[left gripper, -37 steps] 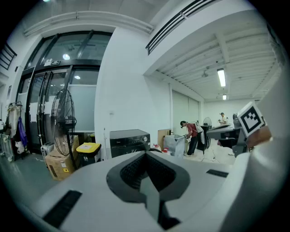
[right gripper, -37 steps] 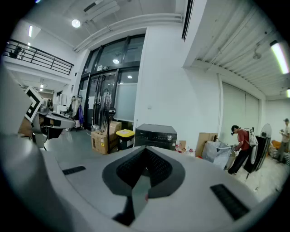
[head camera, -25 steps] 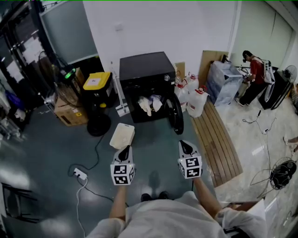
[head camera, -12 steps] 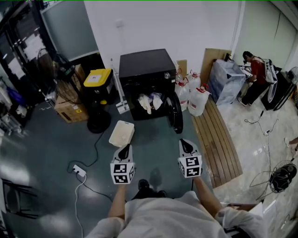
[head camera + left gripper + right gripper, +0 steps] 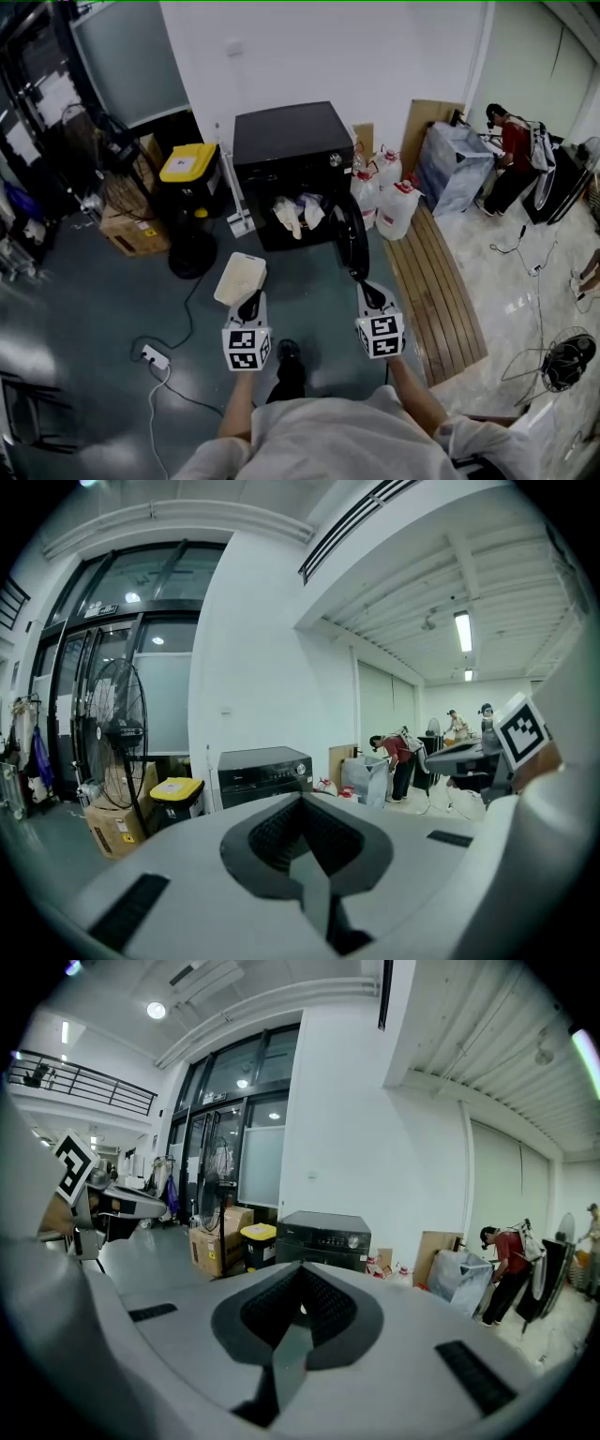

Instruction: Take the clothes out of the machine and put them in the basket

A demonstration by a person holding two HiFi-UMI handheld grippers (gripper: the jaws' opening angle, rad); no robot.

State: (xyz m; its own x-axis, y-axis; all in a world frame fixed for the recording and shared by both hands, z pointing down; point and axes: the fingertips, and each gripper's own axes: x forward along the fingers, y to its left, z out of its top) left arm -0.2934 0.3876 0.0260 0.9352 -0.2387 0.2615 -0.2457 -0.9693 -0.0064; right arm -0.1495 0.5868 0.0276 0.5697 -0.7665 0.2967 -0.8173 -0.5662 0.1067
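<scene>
A black machine (image 5: 281, 150) stands against the far wall with its round door (image 5: 352, 239) swung open to the right. Pale clothes (image 5: 298, 214) hang in its opening. A white basket (image 5: 240, 278) sits on the floor in front of it, just beyond my left gripper (image 5: 249, 307). The right gripper (image 5: 371, 295) hovers beside it, short of the door. Both are shut with nothing in them. The left gripper view shows the closed jaws (image 5: 302, 801) pointing toward the machine (image 5: 265, 772). In the right gripper view, the closed jaws (image 5: 300, 1271) sit below the machine (image 5: 323, 1238).
Left of the machine are a yellow-lidded bin (image 5: 190, 164), a fan's base (image 5: 192, 253) and a cardboard box (image 5: 127, 225). White jugs (image 5: 396, 206) and a wooden slat platform (image 5: 436, 281) lie to its right. A power strip (image 5: 150, 356) with cable is on the floor. A person (image 5: 506, 159) bends at the back right.
Both grippers have moved forward toward the machine together. The basket and the door now lie closer to the fingertips. A foot has stepped forward below.
</scene>
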